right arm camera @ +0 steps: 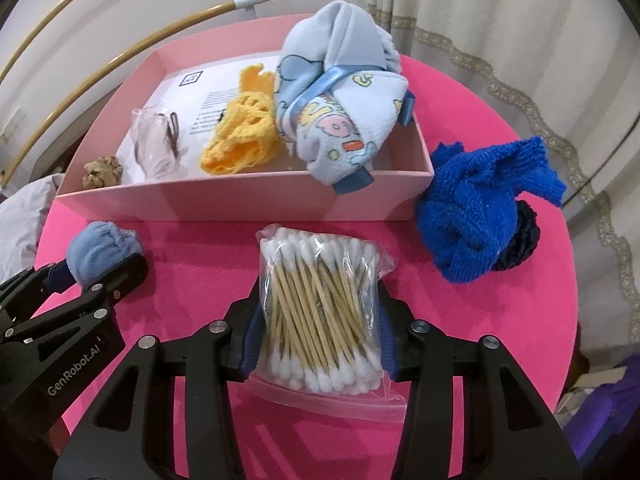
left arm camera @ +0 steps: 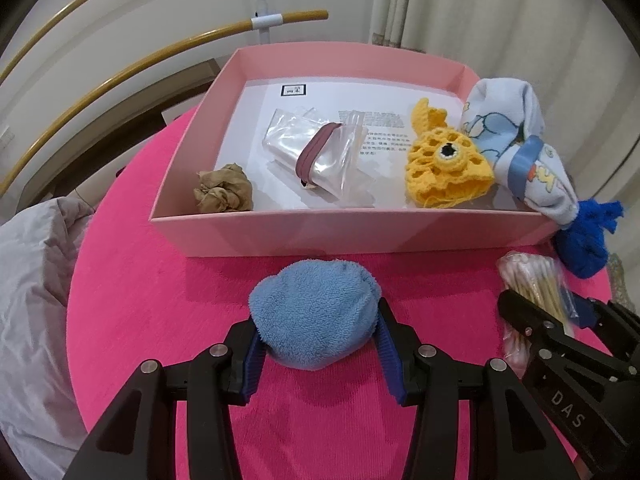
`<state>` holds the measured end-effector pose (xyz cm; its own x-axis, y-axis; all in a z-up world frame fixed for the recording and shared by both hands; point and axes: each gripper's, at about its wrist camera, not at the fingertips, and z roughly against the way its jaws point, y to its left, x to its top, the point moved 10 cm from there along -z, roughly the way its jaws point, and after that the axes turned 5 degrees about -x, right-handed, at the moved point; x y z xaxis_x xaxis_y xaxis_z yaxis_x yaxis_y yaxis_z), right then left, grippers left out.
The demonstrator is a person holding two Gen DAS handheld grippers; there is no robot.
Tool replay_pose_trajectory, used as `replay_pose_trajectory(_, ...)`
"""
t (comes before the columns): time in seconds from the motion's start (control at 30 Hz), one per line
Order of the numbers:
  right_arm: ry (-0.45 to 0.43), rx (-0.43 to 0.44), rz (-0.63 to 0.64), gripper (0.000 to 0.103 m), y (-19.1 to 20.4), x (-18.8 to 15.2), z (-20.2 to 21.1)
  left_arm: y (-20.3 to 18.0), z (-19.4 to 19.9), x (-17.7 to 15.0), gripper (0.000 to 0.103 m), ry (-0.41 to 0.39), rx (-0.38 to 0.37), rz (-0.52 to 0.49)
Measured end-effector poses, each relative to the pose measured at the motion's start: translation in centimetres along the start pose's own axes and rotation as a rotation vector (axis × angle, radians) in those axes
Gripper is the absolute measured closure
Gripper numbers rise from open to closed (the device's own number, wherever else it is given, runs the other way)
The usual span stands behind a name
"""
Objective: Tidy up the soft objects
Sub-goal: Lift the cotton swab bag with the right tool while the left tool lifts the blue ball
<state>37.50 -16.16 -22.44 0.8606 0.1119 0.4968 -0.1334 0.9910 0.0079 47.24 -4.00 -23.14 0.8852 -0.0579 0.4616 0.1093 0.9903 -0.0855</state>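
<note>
My left gripper (left arm camera: 318, 338) is shut on a light blue fluffy cloth ball (left arm camera: 316, 312), close above the pink round table (left arm camera: 160, 300) in front of the pink box (left arm camera: 352, 236). My right gripper (right arm camera: 318, 332) is shut on a clear bag of cotton swabs (right arm camera: 320, 308). The box holds a yellow crochet piece (left arm camera: 444, 168), a light blue printed towel roll (left arm camera: 516, 136) leaning over its right wall, a clear plastic bag with a maroon band (left arm camera: 320, 156) and a brown crumpled wad (left arm camera: 224, 192). A dark blue knitted cloth (right arm camera: 480, 216) lies on the table right of the box.
A grey-white cloth (left arm camera: 32, 300) lies off the table's left edge. Curved wooden rails (left arm camera: 120, 76) and a white pole (left arm camera: 262, 0) stand behind the box. Curtains (right arm camera: 520, 40) hang at the back right. A darker navy knit (right arm camera: 524, 240) sits behind the blue cloth.
</note>
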Motion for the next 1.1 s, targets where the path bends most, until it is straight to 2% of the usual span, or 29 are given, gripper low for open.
replay_pose_trajectory(0.43, -0.085, -0.006, -0.001, 0.06, 0.0, -0.8, 5.2, -1.1, 6.1, -1.6, 0.057, -0.08, -0.003, -0.016)
replay_pose_trajectory(0.87, -0.2, -0.009, -0.001, 0.059, 0.1, -1.9, 11.5, -2.8, 14.7, -4.2, 0.057, -0.203, -0.038, -0.038)
replay_pose_trajectory(1.1, -0.276, -0.028, 0.013, 0.059, 0.4, -2.4, 14.8, -3.3, 19.3, -6.1, 0.057, -0.275, -0.012, -0.045)
